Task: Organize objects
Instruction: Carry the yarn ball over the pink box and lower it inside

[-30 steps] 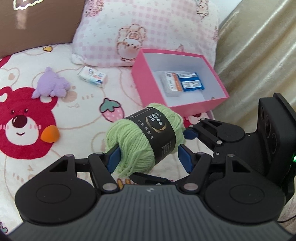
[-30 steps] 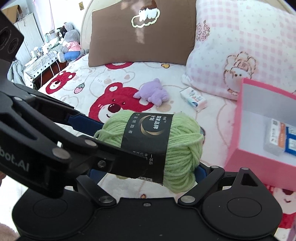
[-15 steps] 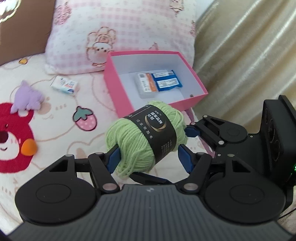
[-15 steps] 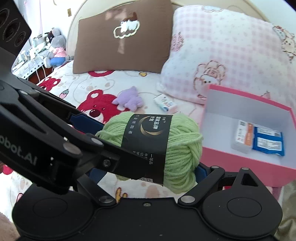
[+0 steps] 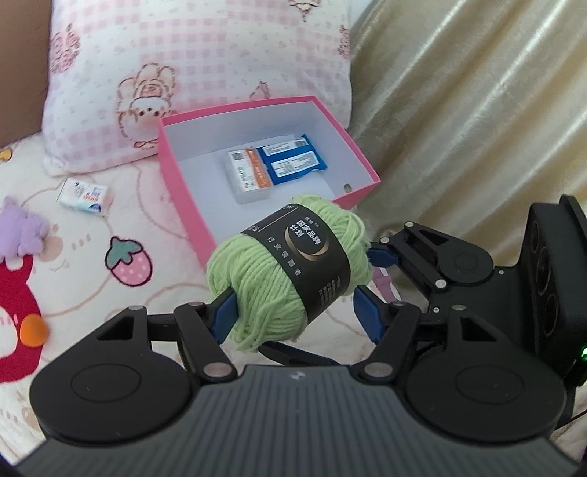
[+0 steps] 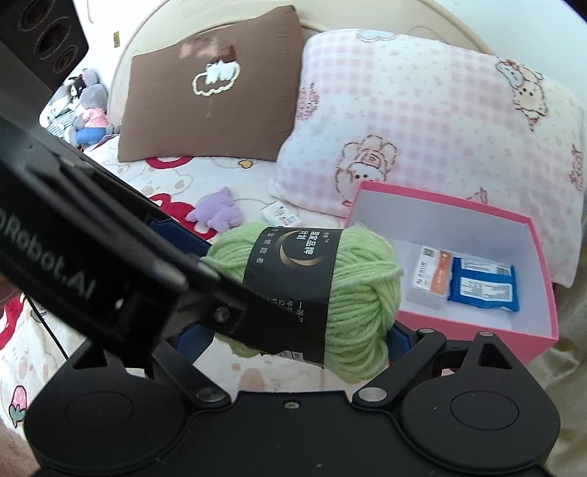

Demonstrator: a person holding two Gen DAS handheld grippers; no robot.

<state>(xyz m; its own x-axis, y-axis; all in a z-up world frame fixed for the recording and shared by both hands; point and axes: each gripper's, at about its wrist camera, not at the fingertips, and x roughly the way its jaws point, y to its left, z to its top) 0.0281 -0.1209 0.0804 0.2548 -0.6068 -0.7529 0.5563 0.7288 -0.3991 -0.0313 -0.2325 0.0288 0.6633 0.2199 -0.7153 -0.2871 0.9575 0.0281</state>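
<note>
Nearer the pink box (image 5: 190,216) now, yarn (image 5: 286,271) aloft.

Pink box (image 5: 183,205) near half free; packets (image 5: 273,168) behind

A bed (image 6: 190,176) is covered by a bear-printed sheet, with a brown pillow (image 6: 205,110) and a pink checked pillow (image 6: 422,121) propped against a cream headboard (image 6: 367,22). Golden curtains (image 5: 477,110) are lit by daylight.

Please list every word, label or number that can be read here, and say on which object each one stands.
"Robot.AI" (start cut off): left gripper body, right wrist view.
"国家品牌计划": black band of the green yarn ball; smaller lines too small.
Print on the two packets in the pink box and the small white box on the bed: too blurred.
</note>
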